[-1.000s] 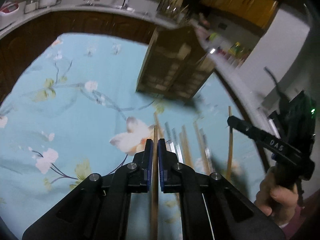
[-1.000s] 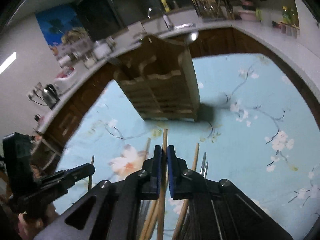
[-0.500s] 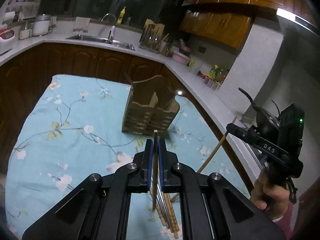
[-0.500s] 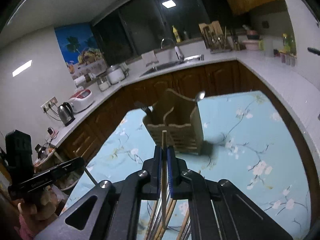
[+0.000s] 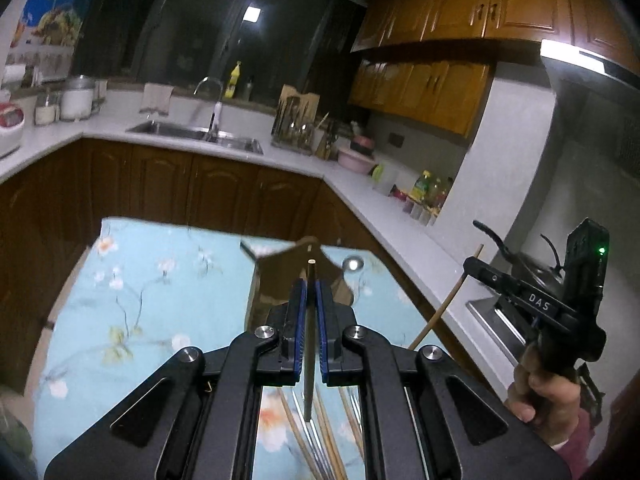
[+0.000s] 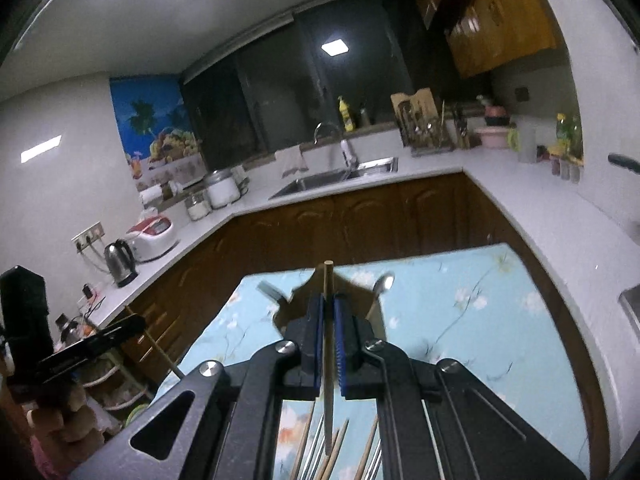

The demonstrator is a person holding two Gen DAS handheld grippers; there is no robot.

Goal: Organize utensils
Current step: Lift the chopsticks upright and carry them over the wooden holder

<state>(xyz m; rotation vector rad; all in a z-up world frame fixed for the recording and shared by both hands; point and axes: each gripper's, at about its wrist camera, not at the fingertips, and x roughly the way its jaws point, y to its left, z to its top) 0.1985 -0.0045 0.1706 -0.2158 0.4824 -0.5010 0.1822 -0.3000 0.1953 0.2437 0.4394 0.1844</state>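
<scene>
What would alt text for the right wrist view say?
The right gripper is shut on a wooden chopstick, held above a floral blue tablecloth. Beyond it stands a wooden utensil holder with a spoon in it; more chopsticks lie on the cloth below.

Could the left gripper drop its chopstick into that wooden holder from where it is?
Probably yes. The left gripper is shut on a chopstick, above the table, and the wooden holder stands just ahead with its top open. Nothing is between them; the right gripper is off to the side.
</scene>
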